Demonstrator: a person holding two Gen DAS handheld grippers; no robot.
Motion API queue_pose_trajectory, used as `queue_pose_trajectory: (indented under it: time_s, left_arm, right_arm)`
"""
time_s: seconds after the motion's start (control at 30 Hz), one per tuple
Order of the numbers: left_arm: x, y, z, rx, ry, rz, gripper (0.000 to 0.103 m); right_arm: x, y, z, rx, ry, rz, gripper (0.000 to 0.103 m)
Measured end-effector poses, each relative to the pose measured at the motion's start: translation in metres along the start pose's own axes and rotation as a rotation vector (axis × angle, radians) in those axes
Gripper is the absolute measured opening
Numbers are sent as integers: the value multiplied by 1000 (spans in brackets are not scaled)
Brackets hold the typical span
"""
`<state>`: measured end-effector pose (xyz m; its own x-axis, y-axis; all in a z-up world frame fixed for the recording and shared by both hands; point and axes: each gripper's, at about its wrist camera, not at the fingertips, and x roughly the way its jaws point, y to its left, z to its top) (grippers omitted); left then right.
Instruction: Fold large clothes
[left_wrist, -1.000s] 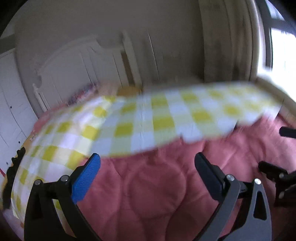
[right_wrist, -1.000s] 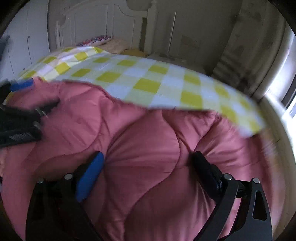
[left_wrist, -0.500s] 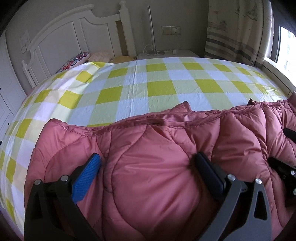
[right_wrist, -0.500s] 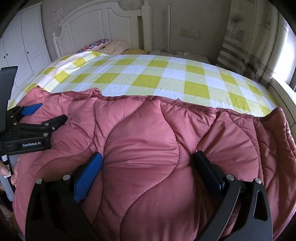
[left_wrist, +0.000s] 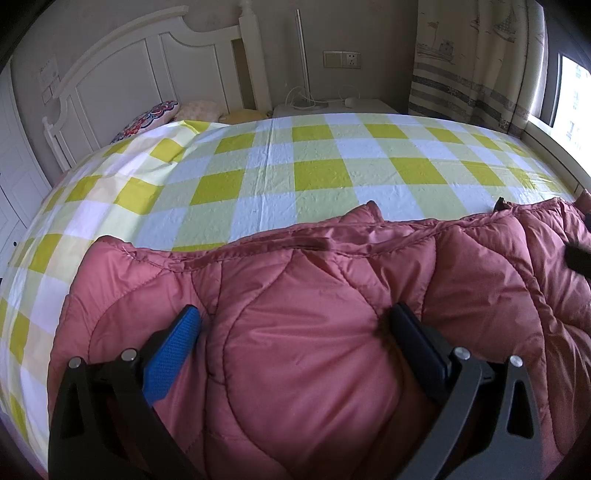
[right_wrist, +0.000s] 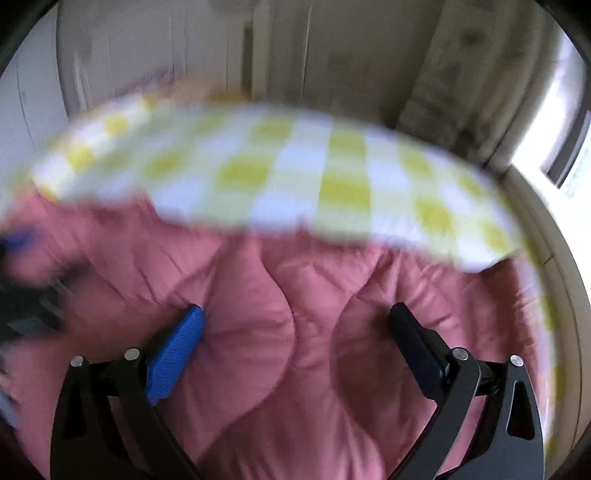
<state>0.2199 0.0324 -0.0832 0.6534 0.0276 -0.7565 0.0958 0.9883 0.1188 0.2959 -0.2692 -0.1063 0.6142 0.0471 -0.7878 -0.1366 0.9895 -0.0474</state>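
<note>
A pink quilted puffer jacket (left_wrist: 461, 266) lies spread across the near part of a bed covered in a yellow-and-white checked sheet (left_wrist: 317, 173). My left gripper (left_wrist: 294, 313) stands wide open over it, a puffed panel bulging between the blue pad and the black one. In the right wrist view, which is blurred by motion, the right gripper (right_wrist: 297, 312) hovers over the jacket (right_wrist: 258, 266) with its jaws opening wide and fabric between them, not pinched. A dark part of the right gripper (left_wrist: 580, 258) shows at the left view's right edge.
A white headboard (left_wrist: 122, 62) and patterned pillow (left_wrist: 147, 118) are at the far left. A nightstand (left_wrist: 332, 105) with a lamp pole stands behind the bed. A curtain (left_wrist: 472, 62) and bright window (left_wrist: 572, 96) are at the right. The checked sheet (right_wrist: 288, 177) lies bare beyond the jacket.
The left view was blurred a second ago and has held steady since half a second ago. The right view was sharp half a second ago and is now smeared as that gripper swings sideways.
</note>
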Motion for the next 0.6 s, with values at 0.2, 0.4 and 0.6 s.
queue_pose_trajectory:
  time_s: [0.2, 0.4, 0.6]
  left_arm:
    - [7, -2, 2, -8, 4, -5, 101]
    - [5, 0, 2, -10, 4, -5, 101]
    - [4, -1, 2, -7, 3, -6, 101]
  right_arm:
    - [-28, -22, 11, 8, -44, -95, 98]
    - [-5, -107, -10, 281, 46, -29, 98]
    - [-27, -119, -26, 321, -17, -74, 98]
